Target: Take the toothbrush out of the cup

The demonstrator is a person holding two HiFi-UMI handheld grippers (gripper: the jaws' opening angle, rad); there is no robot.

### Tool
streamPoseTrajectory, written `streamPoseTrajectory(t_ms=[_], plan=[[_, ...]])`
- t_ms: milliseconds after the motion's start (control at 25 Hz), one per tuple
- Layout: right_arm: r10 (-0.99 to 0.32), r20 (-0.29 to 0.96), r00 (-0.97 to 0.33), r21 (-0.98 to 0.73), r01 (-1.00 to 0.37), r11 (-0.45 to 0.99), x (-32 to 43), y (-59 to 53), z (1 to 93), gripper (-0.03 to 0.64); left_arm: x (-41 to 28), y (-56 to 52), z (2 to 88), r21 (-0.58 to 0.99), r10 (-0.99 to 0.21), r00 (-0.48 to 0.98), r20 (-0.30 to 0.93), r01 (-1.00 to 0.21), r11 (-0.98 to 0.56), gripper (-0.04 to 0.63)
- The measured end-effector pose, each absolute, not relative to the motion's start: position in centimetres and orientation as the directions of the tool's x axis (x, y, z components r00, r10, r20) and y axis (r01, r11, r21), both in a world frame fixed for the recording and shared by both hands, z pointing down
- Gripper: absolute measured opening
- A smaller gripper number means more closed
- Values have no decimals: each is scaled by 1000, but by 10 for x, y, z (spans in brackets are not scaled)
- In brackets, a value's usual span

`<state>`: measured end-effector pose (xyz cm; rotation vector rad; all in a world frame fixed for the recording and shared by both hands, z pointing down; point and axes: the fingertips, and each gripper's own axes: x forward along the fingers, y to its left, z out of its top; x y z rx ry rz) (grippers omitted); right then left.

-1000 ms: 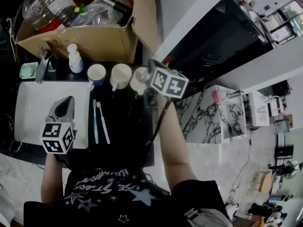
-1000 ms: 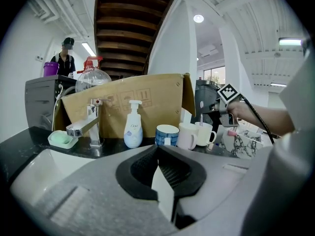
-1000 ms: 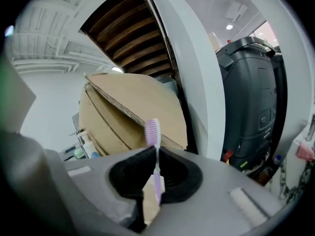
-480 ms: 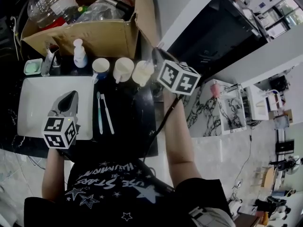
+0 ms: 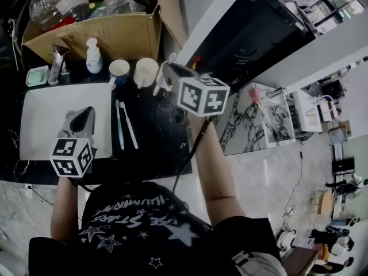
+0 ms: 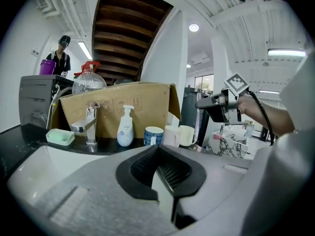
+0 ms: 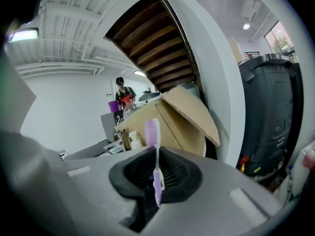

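Observation:
A purple-headed toothbrush [image 7: 152, 129] stands upright between the jaws of my right gripper [image 7: 156, 156], which is shut on its handle. In the head view that gripper [image 5: 168, 69] hovers over the right end of a row of cups: a blue cup [image 5: 119, 69], a white cup [image 5: 146, 71], and a cream cup [image 6: 186, 134] that shows in the left gripper view. The right gripper [image 6: 206, 102] hangs above and right of the cups there. My left gripper [image 5: 87, 111] is held over the white sink [image 5: 40, 114], jaws slightly apart with nothing between them.
Two toothbrushes [image 5: 123, 125] lie on the black counter beside the sink. Behind the sink stand a faucet [image 5: 56, 68], a green soap dish [image 5: 35, 75] and a pump bottle [image 5: 92, 56]. An open cardboard box [image 5: 98, 36] of bottles fills the back. A person [image 6: 61, 55] stands far off.
My right gripper has risen from the cream cup with the toothbrush in its jaws. The left gripper has drifted a little over the sink.

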<state>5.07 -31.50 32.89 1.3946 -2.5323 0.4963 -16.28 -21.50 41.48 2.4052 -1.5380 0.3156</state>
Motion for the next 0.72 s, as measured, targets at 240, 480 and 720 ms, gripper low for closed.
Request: streamPoseTrajectory(t_ms=[240,480,720], plan=[[-721,398,-568,-230,-822,521,33,-283,357,23,-159,-200,422,121,-833,440,334,-897,-425,9],[-630,488,-604,-280,-792,542,17,-256,395,23,-159,-191,428,134,-817,462,346,-886,-444,9],[-555,560,-615,-352,-783,512,13,-241,428,20,-159,-190,434,141,-804,475,357,-879,-456,9]])
